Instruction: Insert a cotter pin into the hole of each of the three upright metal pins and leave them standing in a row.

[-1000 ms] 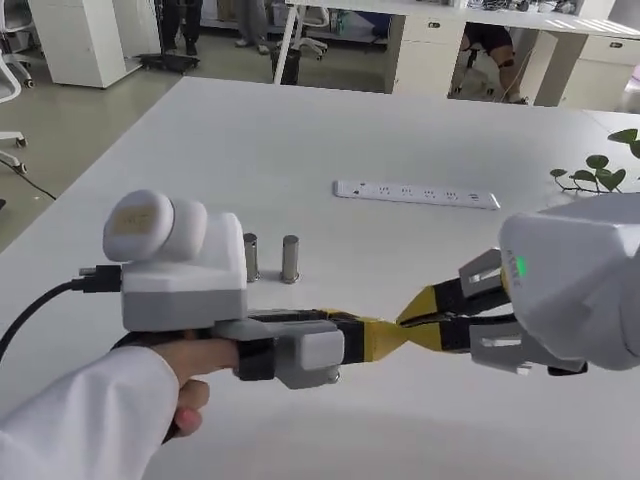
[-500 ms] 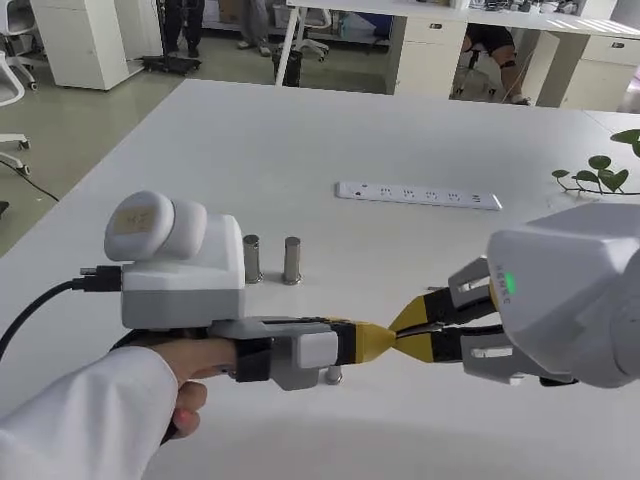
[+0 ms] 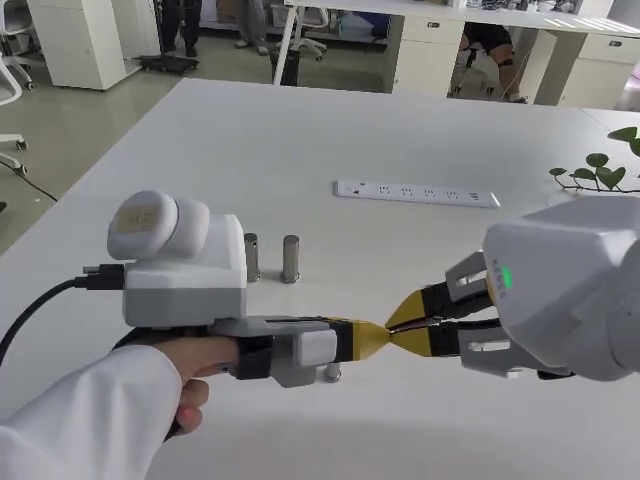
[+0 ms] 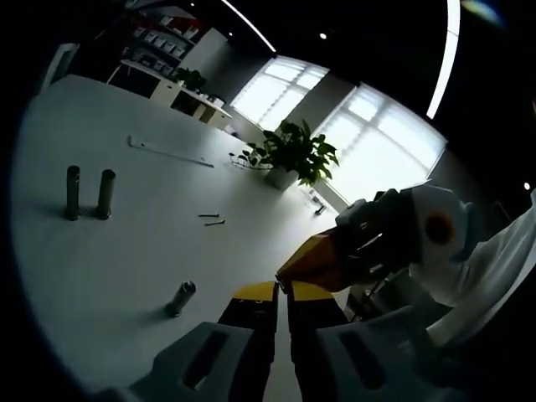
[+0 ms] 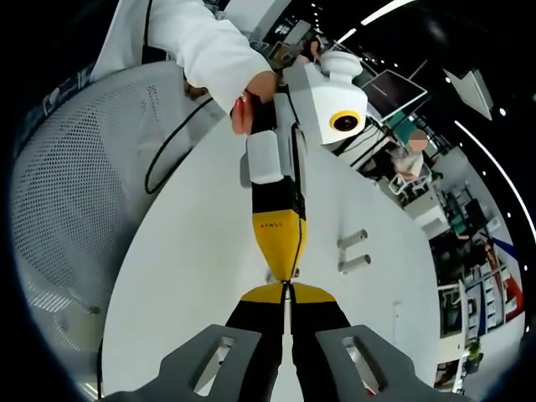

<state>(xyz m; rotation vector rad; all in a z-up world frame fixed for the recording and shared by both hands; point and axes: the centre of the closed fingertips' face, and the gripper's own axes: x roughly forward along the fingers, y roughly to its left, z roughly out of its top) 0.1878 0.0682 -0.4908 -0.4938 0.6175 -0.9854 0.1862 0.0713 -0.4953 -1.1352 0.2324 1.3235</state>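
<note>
Fingers on the yellow-tipped left gripper (image 3: 381, 339) and right gripper (image 3: 397, 332) are both pinched shut, tip to tip over the white counter (image 3: 300, 140); can't tell if they're holding anything.

Surface (image 3: 300, 130) bare from its far edge to the power strip (image 3: 416, 194); open lane between strip and upright pins (image 3: 291, 259); lying pin (image 4: 181, 296) obstructs beneath the left gripper (image 3: 378, 338), which meets the right gripper (image 3: 402, 334) tip to tip near the near edge; plant (image 3: 600, 172) crowds the right edge.
</note>
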